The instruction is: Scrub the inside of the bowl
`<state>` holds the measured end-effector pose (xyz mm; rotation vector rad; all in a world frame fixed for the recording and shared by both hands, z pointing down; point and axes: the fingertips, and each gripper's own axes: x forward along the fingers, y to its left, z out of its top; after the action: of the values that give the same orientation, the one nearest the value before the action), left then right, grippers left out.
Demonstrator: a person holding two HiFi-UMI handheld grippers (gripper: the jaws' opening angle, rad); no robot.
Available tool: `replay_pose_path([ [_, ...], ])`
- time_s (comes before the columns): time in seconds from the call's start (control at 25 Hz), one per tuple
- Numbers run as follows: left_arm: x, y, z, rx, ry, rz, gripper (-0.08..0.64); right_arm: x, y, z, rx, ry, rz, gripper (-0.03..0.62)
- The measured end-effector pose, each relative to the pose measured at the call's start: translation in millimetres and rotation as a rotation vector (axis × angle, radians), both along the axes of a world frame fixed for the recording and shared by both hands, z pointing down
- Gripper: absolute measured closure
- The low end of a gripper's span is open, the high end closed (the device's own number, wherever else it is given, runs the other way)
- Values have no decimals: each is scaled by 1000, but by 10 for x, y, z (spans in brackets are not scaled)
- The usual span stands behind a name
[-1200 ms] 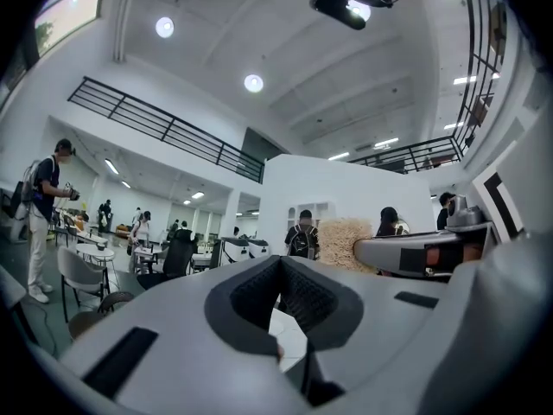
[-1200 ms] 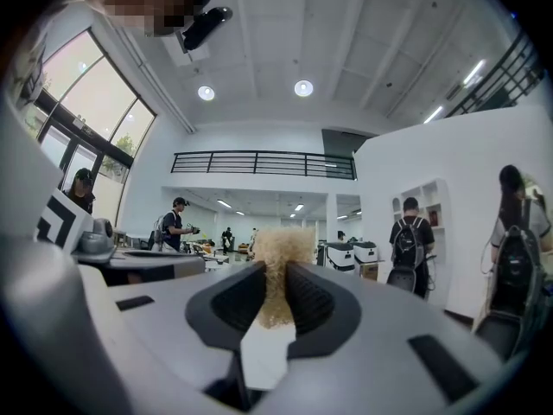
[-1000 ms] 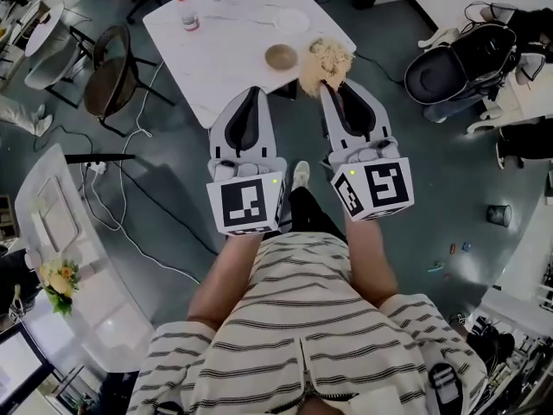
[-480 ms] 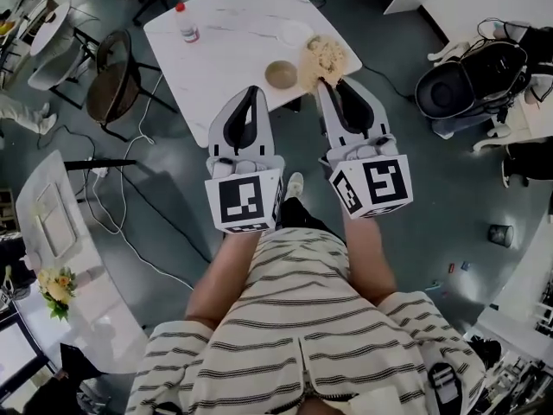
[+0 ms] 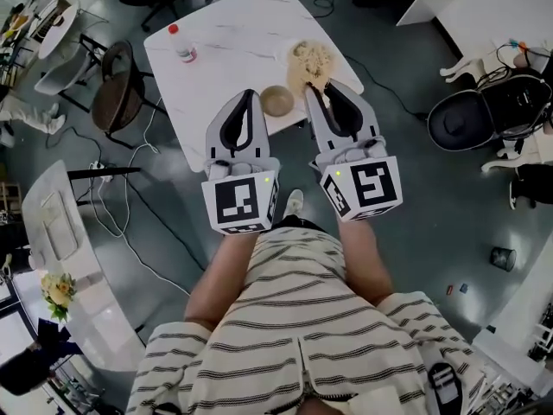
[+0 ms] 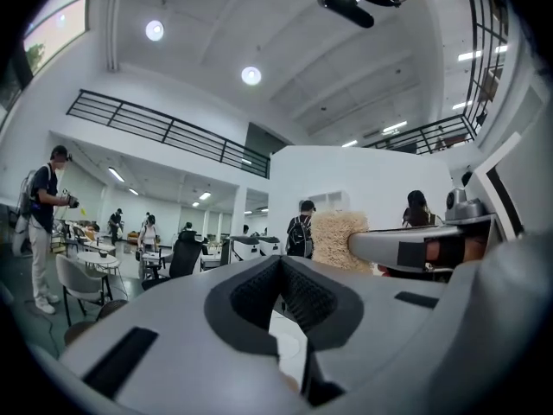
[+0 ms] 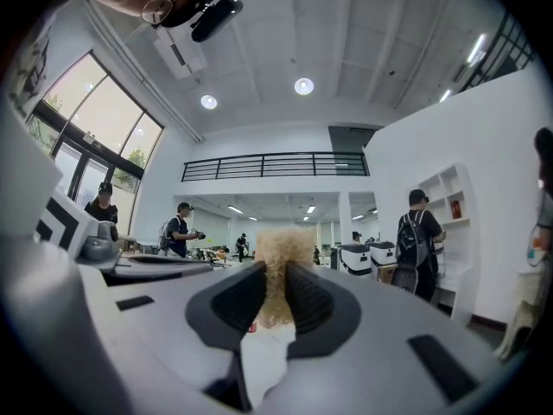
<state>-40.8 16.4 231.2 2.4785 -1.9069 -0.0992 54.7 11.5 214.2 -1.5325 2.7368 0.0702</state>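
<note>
A small brown bowl (image 5: 276,100) stands near the front edge of the white marble table (image 5: 225,41). My right gripper (image 5: 317,85) is shut on a tan fibrous scrubber (image 5: 310,60), which hangs over the table just right of the bowl. In the right gripper view the scrubber (image 7: 280,271) is pinched between the dark pads. My left gripper (image 5: 245,94) is shut with nothing in it, its tip just left of the bowl. The left gripper view shows the closed jaws (image 6: 281,264) and the scrubber (image 6: 339,241) to the right. The bowl's inside is too small to make out.
A clear bottle with a red cap (image 5: 183,48) stands at the table's left side. A brown chair (image 5: 115,85) is left of the table, a black chair (image 5: 471,121) to the right. Cables (image 5: 130,223) run over the grey floor. A white counter with flowers (image 5: 59,290) lies at left.
The table and bowl have come closer to both grippers; the bowl now lies between their tips. The right gripper still holds the scrubber.
</note>
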Motion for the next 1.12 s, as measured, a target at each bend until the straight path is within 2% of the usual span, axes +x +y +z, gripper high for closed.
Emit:
replay_pose_path([
  [0.44,351,-472,126,-31,-30,-45,555,322,-517,134,-40,-43,-55,517],
  [0.76,151,-747,400,-101,-45,-60,555,141,-798,432,-112,-40,-73,517],
  [1.12,85,-1157,870,-202,-61,-12,555,-7,-1143,955,-233,0,-52,517],
])
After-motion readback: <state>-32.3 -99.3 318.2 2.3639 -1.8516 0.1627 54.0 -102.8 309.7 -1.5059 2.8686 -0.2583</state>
